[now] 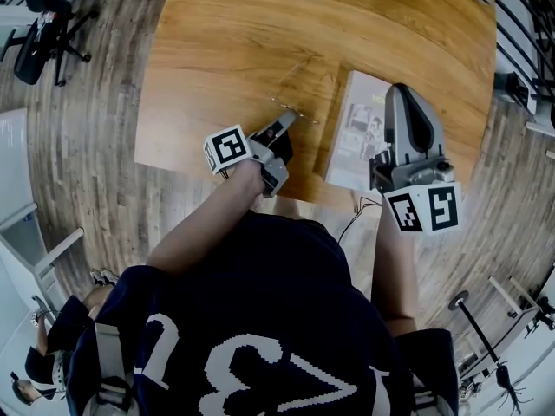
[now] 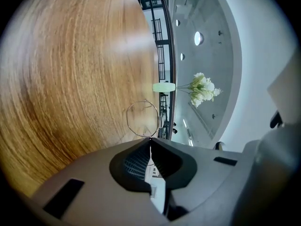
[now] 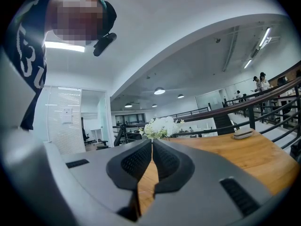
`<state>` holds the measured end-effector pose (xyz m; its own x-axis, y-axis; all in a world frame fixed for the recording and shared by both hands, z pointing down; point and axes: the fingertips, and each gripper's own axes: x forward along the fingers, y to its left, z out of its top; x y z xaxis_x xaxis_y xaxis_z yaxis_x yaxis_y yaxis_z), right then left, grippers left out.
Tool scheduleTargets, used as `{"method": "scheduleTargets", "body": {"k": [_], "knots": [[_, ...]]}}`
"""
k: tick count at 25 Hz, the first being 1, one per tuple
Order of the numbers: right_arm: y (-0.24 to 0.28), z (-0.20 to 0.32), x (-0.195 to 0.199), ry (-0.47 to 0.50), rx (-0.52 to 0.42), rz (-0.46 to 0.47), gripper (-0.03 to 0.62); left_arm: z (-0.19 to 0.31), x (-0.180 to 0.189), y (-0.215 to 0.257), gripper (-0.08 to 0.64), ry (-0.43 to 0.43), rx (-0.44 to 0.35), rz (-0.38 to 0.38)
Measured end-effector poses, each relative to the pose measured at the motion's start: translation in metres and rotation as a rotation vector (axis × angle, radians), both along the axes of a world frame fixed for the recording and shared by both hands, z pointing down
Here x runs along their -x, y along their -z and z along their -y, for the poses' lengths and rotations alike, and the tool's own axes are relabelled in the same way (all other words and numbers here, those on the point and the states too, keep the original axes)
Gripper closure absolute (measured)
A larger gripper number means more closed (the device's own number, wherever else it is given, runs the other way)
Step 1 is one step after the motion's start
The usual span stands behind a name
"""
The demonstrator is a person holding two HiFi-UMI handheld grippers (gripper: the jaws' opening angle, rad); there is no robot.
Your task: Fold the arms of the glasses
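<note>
- Left gripper (image 2: 150, 139) was clamped on the glasses (image 2: 141, 119), lens ring just ahead of its tips.
- Right gripper (image 3: 151, 141) was closed, empty.
- Frame judged light, fragile; take an arm near its hinge.

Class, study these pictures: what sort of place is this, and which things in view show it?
Probably an open-plan office, perhaps on an upper level: a wooden table, a black office chair on wheels nearby, and a dark railing running past the table's far edge.
</note>
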<state>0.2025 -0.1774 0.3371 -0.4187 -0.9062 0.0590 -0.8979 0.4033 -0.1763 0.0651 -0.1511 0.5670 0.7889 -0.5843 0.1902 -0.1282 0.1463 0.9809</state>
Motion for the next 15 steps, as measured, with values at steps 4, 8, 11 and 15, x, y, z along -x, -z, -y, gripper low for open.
{"method": "scheduleTargets", "body": {"k": [4,8,11,15], "knots": [[-0.014,0.001,0.009,0.067,0.075,0.034,0.563,0.002,0.001,0.019,0.54,0.005,-0.056,-0.078],[-0.041,-0.001,0.021,0.141,0.211,0.114,0.557,0.0,0.006,0.04,0.541,-0.026,-0.154,-0.121],[-0.064,-0.003,0.031,0.171,0.314,0.154,0.496,-0.003,0.011,0.052,0.541,-0.055,-0.204,-0.128],[-0.092,-0.007,0.042,0.177,0.445,0.215,0.48,-0.009,0.019,0.073,0.541,-0.077,-0.25,-0.15]]}}
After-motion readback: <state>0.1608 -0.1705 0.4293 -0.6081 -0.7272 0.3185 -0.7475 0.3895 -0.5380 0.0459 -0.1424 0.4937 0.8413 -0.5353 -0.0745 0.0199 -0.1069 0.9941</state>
